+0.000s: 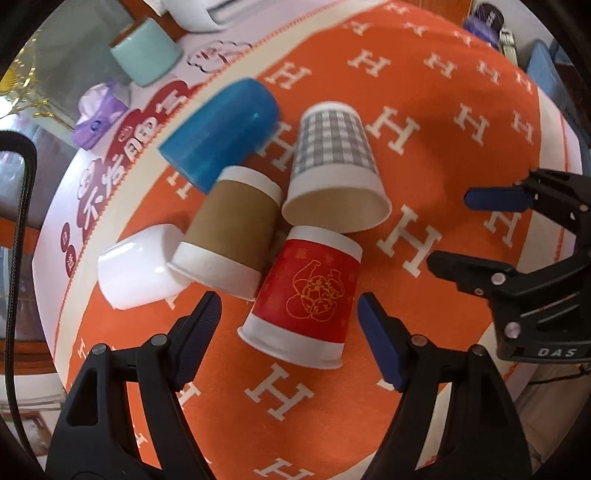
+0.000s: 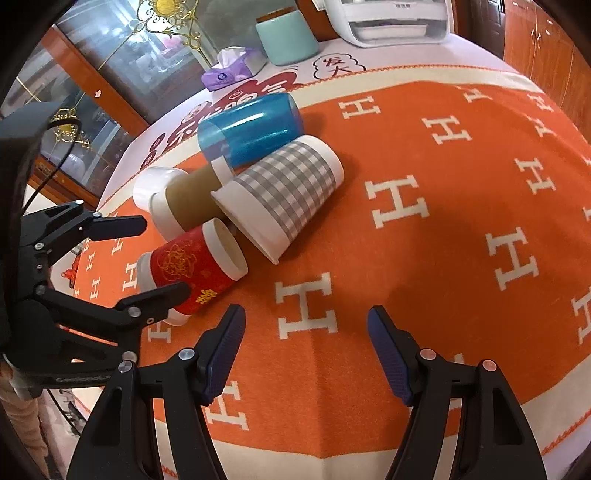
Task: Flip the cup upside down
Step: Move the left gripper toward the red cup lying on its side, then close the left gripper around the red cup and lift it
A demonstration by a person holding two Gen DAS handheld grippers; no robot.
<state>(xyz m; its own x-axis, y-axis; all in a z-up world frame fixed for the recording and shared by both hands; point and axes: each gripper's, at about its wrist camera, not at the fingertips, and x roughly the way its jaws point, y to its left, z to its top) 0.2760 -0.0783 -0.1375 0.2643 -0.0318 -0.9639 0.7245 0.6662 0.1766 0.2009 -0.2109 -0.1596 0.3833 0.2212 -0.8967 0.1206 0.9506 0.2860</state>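
Several cups stand clustered on the orange cloth. The red cup [image 1: 308, 302] [image 2: 188, 266], brown cup [image 1: 232, 229] [image 2: 188, 201], white cup [image 1: 138, 266] [image 2: 151, 182] and blue cup [image 1: 221, 133] [image 2: 255, 127] are upside down. The checked cup [image 1: 332, 162] [image 2: 284, 194] has its mouth up, tilted. My left gripper [image 1: 290, 314] is open, its fingers either side of the red cup, apart from it; it also shows in the right wrist view [image 2: 162, 258]. My right gripper [image 2: 306, 321] is open and empty over bare cloth; it also shows in the left wrist view [image 1: 465, 229].
The orange cloth [image 2: 424, 295] with white H marks covers a round table. At the back stand a teal jar [image 2: 286, 35], a purple tissue pack [image 2: 231, 70] and a white machine [image 2: 388, 20]. A glass cabinet [image 2: 110, 55] is behind the table.
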